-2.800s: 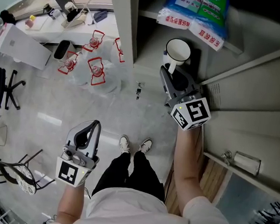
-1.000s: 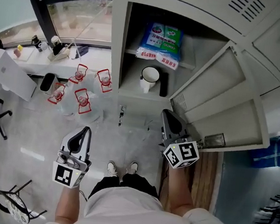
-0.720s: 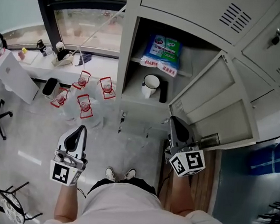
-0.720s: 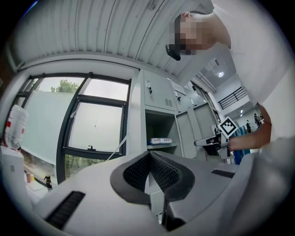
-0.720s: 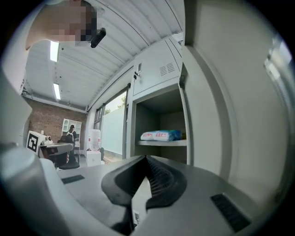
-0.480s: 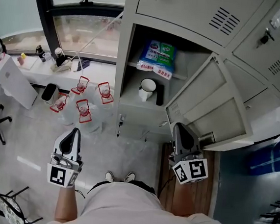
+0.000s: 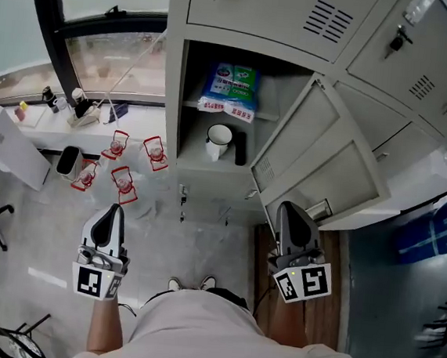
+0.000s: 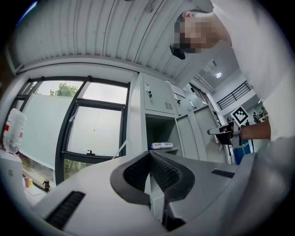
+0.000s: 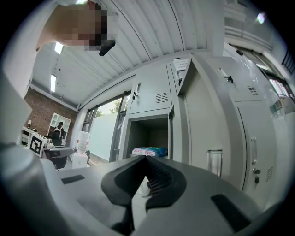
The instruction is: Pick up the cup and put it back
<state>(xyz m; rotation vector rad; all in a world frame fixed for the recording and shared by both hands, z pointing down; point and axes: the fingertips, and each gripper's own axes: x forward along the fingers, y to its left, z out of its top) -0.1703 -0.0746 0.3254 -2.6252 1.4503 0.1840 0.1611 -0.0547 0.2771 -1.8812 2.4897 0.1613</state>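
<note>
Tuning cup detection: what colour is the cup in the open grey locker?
The round cup is white with a dark rim; head view shows it best.

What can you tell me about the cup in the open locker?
The cup is white with a darker rim, its open mouth facing up. It stands upright on the locker's floor, below a blue-green packet and close beside a dark object; whether those two touch is unclear. Nothing holds it.

Grey metal lockers [image 7: 263, 13], one door [image 7: 320, 156] swung open, black-framed window [image 7: 102, 48], pale glossy floor [image 7: 39, 219], ribbed white ceiling [image 8: 101, 32].
</note>
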